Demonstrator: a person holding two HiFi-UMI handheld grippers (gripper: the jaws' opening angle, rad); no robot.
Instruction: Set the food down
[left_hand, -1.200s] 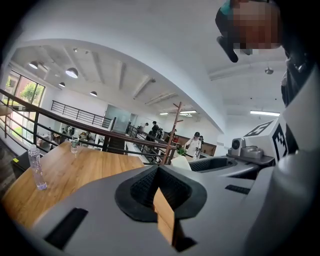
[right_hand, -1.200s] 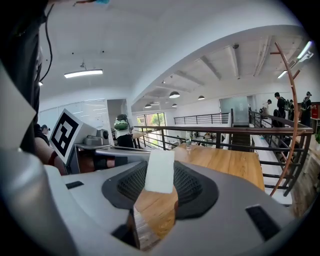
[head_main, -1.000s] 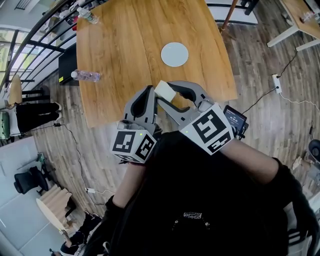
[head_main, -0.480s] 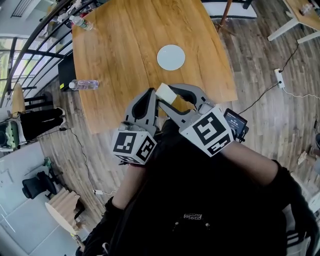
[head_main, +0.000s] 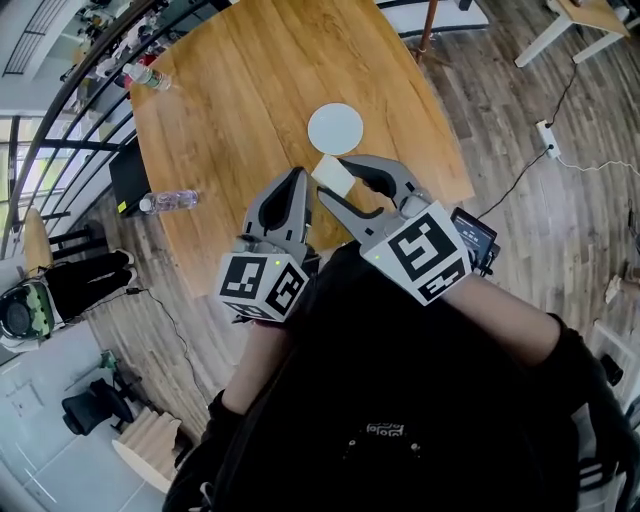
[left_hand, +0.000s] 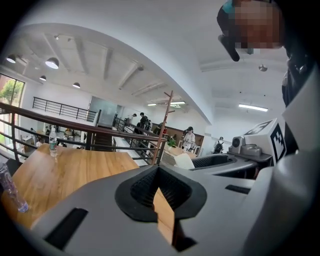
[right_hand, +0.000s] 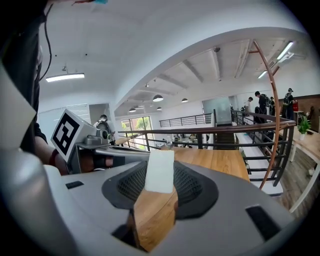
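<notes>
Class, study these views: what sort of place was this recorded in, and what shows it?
Most likely an open-plan office or co-working space on an upper level: a big wooden table, a black metal railing beside it, and people among desks beyond.

Held in my right tongs (right_hand: 161, 189), a pale rectangular piece of food (right_hand: 160, 170) stands upright between the dark ribbed pads, above a wooden worktop (right_hand: 220, 161). A dark railing (right_hand: 200, 140) runs past the worktop's far edge. Several people (right_hand: 261, 101) stand far off at right, beneath ceiling lights (right_hand: 157, 98).
</notes>
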